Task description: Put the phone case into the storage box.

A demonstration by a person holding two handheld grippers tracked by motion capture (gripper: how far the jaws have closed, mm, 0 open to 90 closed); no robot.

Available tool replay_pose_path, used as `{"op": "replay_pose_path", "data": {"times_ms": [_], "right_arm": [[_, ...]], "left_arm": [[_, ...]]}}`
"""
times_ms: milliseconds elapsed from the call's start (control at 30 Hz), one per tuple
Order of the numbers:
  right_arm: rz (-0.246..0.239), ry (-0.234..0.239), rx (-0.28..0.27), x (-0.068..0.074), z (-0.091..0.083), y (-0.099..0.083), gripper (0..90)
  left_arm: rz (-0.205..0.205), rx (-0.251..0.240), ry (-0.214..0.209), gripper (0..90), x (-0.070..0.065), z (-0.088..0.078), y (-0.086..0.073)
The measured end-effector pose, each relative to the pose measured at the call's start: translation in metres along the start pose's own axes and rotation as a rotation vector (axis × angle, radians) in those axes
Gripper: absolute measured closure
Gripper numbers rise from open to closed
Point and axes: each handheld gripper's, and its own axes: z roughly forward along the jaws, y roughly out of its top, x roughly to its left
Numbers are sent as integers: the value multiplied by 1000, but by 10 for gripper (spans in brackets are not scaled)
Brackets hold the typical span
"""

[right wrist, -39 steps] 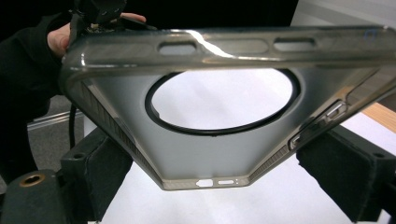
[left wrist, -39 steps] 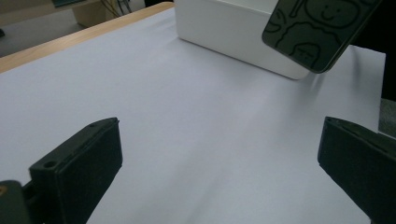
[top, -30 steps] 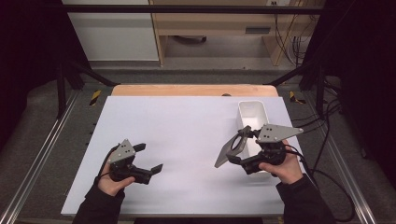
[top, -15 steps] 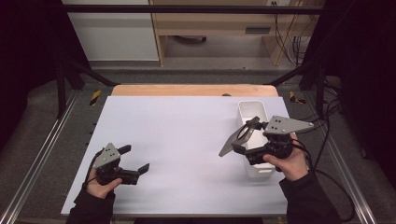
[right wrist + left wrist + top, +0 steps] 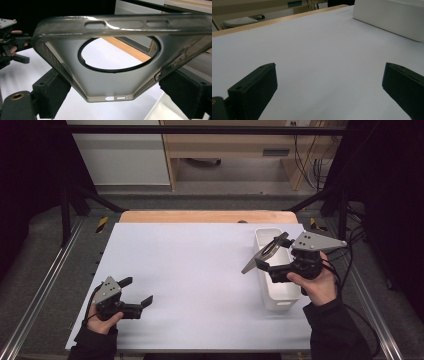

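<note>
A translucent grey phone case (image 5: pixel 261 255) with a dark ring in its back hangs tilted in the air over the left wall of a white bin (image 5: pixel 280 295). My right gripper (image 5: pixel 272 253) is shut on it. In the right gripper view the case (image 5: pixel 112 82) spans the frame, pinched by its two side edges between the black pads (image 5: pixel 53 92). At the table's front left my left gripper (image 5: pixel 137 290) rests low and open. In the left gripper view its jaws stand wide apart with nothing between them (image 5: pixel 329 82).
The long white bin (image 5: pixel 392 17) stands at the right side of the white table top (image 5: pixel 200 270). A wooden strip (image 5: pixel 210 216) runs along the far edge. Black frame posts and cables flank the table. The left gripper (image 5: pixel 12 50) shows far off in the right gripper view.
My right gripper has carried the phone case up and to the right, over the bin. My left gripper has drawn back to the left, toward the front edge.
</note>
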Motion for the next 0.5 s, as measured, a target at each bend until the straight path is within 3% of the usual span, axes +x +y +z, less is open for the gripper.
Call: {"op": "replay_pose_path", "data": {"times_ms": [500], "right_arm": [[56, -165, 25, -25, 5, 9, 117]], "left_arm": [[-15, 13, 23, 0, 5, 2, -7]]}}
